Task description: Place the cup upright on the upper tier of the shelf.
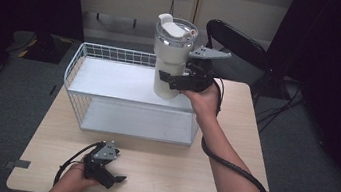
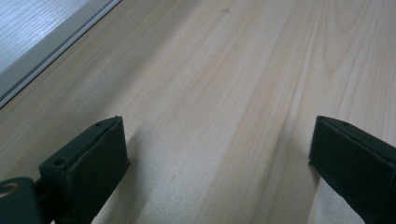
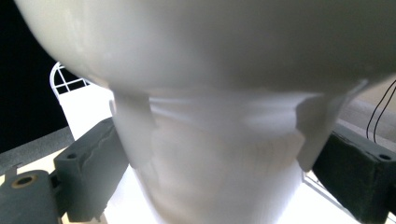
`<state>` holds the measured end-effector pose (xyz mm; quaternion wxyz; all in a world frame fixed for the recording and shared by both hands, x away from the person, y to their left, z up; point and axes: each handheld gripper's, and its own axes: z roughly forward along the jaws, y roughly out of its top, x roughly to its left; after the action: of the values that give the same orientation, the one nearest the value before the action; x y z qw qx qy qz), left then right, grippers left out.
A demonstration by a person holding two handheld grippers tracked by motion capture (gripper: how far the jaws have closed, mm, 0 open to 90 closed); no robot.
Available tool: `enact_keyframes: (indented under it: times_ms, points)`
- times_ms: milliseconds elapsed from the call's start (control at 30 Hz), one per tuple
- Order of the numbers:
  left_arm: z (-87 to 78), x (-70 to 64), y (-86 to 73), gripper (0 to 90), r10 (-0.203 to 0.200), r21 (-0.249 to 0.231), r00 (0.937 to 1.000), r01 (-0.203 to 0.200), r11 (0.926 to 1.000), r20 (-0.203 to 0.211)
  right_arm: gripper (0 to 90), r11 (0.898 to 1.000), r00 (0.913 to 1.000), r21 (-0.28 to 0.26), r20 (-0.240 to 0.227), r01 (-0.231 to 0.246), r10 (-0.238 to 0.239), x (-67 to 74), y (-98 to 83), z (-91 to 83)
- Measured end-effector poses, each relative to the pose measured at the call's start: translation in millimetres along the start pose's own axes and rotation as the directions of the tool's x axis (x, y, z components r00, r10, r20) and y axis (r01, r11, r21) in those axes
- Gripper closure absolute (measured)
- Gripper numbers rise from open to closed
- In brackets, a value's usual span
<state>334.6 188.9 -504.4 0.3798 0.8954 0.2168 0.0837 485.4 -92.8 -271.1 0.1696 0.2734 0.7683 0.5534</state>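
The left hand-held gripper point(image 1: 114, 177) rests released on the bench point(image 1: 187, 179). The white tumbler point(image 1: 171, 58) stands on the wire rack point(image 1: 110, 80), its narrow base grasped by the right hand-held gripper point(image 1: 168, 79). Risk: the top-heavy tumbler may tip or slip.

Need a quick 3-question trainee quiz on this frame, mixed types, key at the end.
1. True or false: the right gripper grips the narrow lower part of the tall white lidded tumbler.
2. The tumbler is held over: A) the two-tier white wire shelf rack B) a chair C) the floor.
3. What lies beneath the left gripper?

Key:
1. True
2. A
3. The light wooden table; its jaws are open with nothing between them.
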Motion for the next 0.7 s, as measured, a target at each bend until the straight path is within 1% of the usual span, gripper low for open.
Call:
enact_keyframes:
  times_ms: [100,233,467,700]
  points:
    - [0.0,0.1,0.0,3.7,0.001,0.001,1.0000,-0.001,1.0000,0.000,8.9,1.000,1.0000,0.008,0.002,0.004,-0.004,0.2,0.4,-1.1]
    - [-0.1,0.0,0.0,3.7,0.000,0.001,1.0000,0.000,1.0000,0.000,9.0,1.000,1.0000,0.014,-0.004,-0.004,0.004,-0.5,-0.7,-2.2]
    - [-0.1,0.1,0.0,3.7,0.001,0.001,1.0000,-0.001,1.0000,0.001,9.5,0.999,0.9999,0.041,-0.013,-0.001,0.002,-2.1,-2.3,-7.1]
    - [-0.1,0.1,0.0,3.7,0.001,0.001,1.0000,-0.001,1.0000,0.001,9.8,0.999,0.9999,0.047,-0.013,0.001,0.000,-0.7,-1.7,-14.0]
